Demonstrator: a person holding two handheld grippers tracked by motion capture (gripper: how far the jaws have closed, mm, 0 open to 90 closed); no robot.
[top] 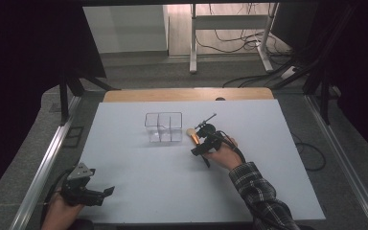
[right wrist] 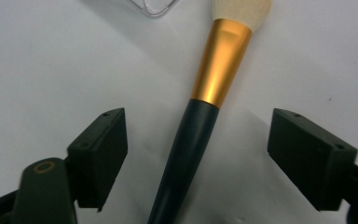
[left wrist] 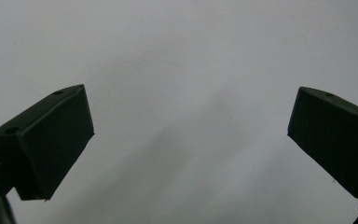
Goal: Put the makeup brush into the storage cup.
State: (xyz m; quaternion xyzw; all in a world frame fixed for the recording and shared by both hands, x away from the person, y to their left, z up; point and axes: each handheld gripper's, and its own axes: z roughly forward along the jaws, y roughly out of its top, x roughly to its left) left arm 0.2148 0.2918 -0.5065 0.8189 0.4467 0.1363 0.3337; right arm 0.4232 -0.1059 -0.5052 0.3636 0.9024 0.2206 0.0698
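A makeup brush with a dark handle, gold ferrule and pale bristles lies flat on the white table mat. My right gripper stands open over it, one jaw on each side of the handle, neither pad touching it. In the high view the brush sits just right of a clear divided organizer, with the right gripper at its handle end. Near the front left corner, my left gripper rests open, and nothing is between its jaws.
A corner of the clear organizer shows just beyond the brush head. A wooden strip borders the mat's far edge. Metal rails run along both sides of the table, and desk legs and cables lie on the floor beyond.
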